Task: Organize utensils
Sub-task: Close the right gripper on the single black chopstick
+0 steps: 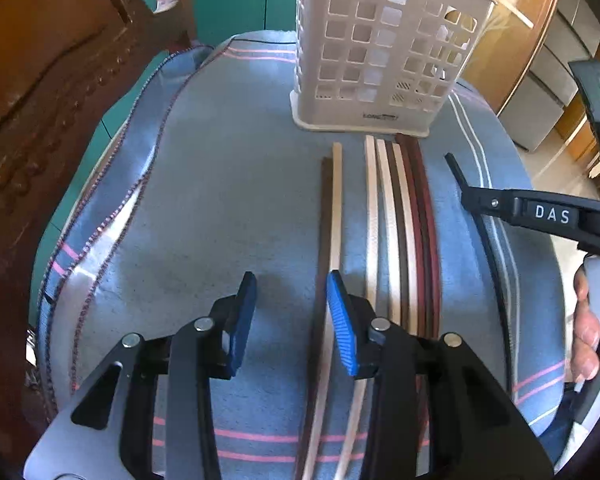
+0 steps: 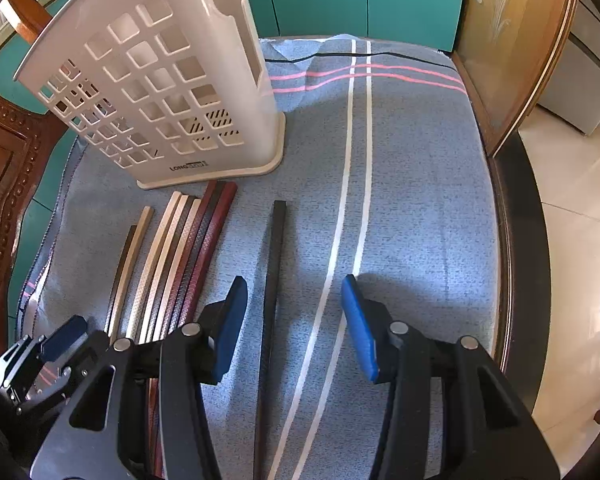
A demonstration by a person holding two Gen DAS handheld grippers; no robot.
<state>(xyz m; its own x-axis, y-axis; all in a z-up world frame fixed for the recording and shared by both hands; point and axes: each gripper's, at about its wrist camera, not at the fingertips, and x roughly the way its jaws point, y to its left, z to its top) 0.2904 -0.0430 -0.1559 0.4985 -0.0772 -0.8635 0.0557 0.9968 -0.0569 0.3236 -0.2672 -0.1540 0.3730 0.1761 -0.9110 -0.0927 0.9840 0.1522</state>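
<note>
We are counting nine chopsticks (image 2: 172,256) lying mid-frame on the blue cloth (image 2: 412,208), one white holder (image 2: 160,80) standing upper left. Our left tool (image 1: 292,320) and right tool (image 2: 296,328) are pointing steeply downward, partly open, gripping nothing; the black chopstick (image 2: 274,280) is lying between the right tool's fingers.

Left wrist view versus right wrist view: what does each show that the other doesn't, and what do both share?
Only the left wrist view shows a person's hand at its right edge and the carved wooden panel on the left.

Only the right wrist view shows the lone black chopstick full length between the right hand-held gripper jaws, and the glass door.

Both show the white basket, the row of chopsticks and the blue cloth.
</note>
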